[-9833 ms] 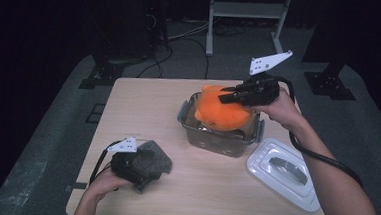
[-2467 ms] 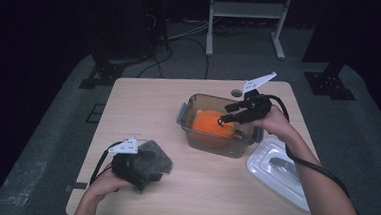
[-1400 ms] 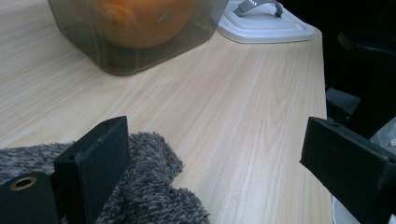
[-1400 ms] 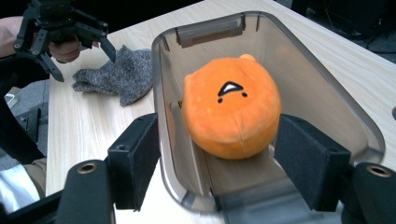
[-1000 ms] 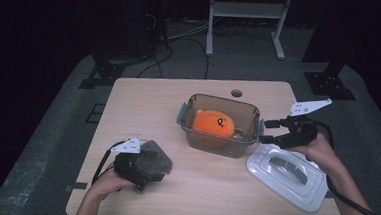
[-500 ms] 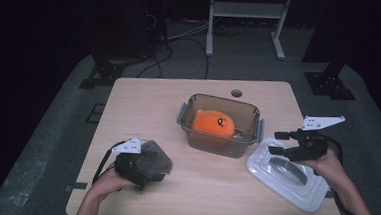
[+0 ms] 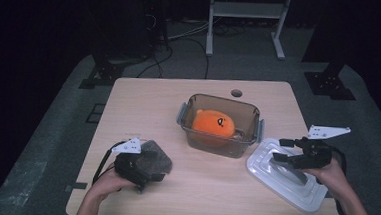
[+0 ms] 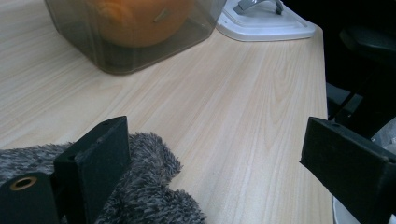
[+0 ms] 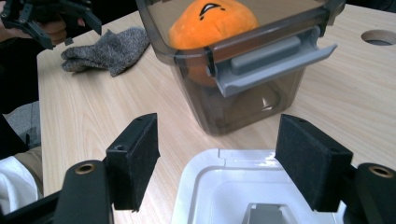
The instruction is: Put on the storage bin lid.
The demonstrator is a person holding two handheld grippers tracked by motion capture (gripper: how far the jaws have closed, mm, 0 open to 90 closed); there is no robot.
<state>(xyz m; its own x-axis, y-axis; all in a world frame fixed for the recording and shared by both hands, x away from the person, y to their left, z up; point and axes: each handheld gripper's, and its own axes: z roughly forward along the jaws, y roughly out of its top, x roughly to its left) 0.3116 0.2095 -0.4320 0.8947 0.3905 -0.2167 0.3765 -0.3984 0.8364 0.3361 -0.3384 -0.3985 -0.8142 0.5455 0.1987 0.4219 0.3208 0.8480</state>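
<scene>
Directly beneath the right gripper (image 7: 287, 149), whose jaws stand wide and empty, the white rectangular plastic lid (image 7: 284, 179) is seen at the table's right front corner, its grey handle (image 9: 267, 213) probably between them. Just left stands the smoky clear container (image 7: 222, 123) with the orange plush toy (image 7: 213, 125); open tabletop lies between

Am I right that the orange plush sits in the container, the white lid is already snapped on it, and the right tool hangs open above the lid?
Not quite: the white lid is not on the container; it lies on the table beside it, as the high view shows. The rest holds: the orange plush sits in the open container, and the right tool hangs open above the lid.
</scene>
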